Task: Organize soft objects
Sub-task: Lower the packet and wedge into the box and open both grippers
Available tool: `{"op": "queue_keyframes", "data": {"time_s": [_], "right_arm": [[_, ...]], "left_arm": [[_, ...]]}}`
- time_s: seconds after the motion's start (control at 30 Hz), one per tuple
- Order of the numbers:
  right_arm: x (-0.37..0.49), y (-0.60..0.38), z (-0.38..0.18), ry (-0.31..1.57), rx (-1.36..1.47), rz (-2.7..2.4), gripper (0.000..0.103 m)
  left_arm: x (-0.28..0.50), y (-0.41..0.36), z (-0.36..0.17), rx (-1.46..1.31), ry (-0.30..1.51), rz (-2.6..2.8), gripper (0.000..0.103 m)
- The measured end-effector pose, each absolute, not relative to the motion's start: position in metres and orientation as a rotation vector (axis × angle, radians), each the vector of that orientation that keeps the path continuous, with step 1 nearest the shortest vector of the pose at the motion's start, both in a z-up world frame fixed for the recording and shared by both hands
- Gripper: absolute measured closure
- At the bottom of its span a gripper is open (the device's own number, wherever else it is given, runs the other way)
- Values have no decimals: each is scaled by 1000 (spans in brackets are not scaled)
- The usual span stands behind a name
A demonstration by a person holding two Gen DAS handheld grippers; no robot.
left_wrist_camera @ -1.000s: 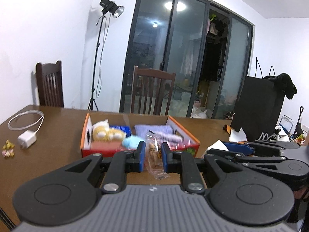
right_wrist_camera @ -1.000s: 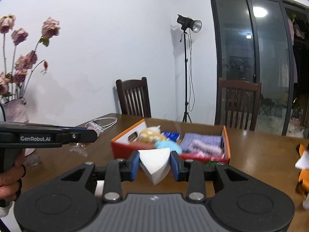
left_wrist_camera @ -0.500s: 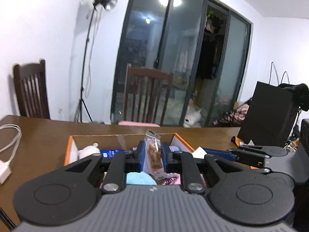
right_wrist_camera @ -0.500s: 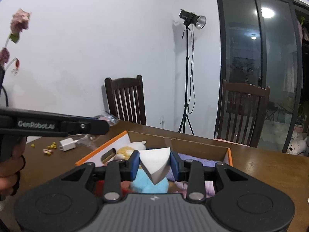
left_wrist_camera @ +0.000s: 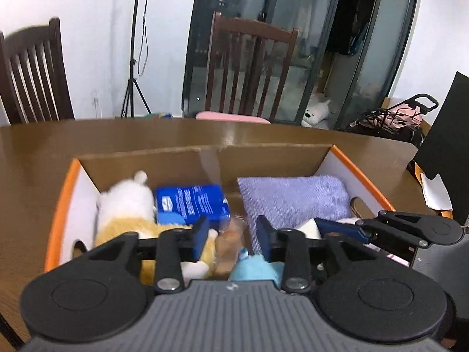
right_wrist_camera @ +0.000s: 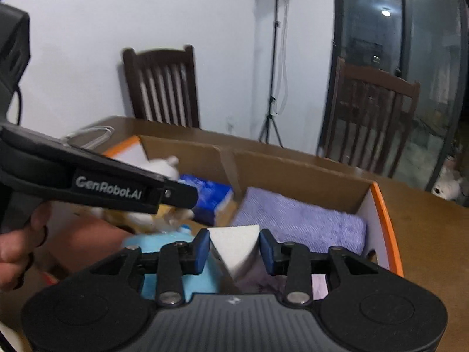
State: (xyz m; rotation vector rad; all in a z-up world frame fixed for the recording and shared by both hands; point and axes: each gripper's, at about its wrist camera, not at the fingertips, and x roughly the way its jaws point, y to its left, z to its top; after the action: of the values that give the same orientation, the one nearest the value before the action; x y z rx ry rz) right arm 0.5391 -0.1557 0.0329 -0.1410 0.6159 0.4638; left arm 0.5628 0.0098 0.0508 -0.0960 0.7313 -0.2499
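**Both grippers over the open cardboard box**

The left gripper (left_wrist_camera: 231,231) hangs above the cardboard box (left_wrist_camera: 61,193) on the brown table (left_wrist_camera: 29,152). Its jaws have just been opening and now stand apart, with a clear snack packet (left_wrist_camera: 230,245), blurred, loose between them, clear of the pads. The right gripper (right_wrist_camera: 234,246) holds a white foam wedge (right_wrist_camera: 234,242) between its blue pads; its jaws have just been easing wider, yet both pads touch the wedge. In the box lie a white-and-yellow plush toy (left_wrist_camera: 126,205) at the left wall, a blue tissue pack (left_wrist_camera: 190,202) beside it, a purple towel (left_wrist_camera: 293,196) on the right side and a light-blue soft item (right_wrist_camera: 173,240) at the near edge.
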Motion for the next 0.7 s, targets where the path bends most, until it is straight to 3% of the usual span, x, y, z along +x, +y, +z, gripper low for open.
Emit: {"op": "queue_keyframes", "data": {"time_s": [0.2, 0.7], "right_arm": [[537, -154, 26, 609, -133, 485, 49], [472, -180, 99, 474, -147, 457, 43]], "left_arm": [[559, 17, 53, -132, 710, -251, 56], [473, 50, 121, -97, 570, -203, 51]]}}
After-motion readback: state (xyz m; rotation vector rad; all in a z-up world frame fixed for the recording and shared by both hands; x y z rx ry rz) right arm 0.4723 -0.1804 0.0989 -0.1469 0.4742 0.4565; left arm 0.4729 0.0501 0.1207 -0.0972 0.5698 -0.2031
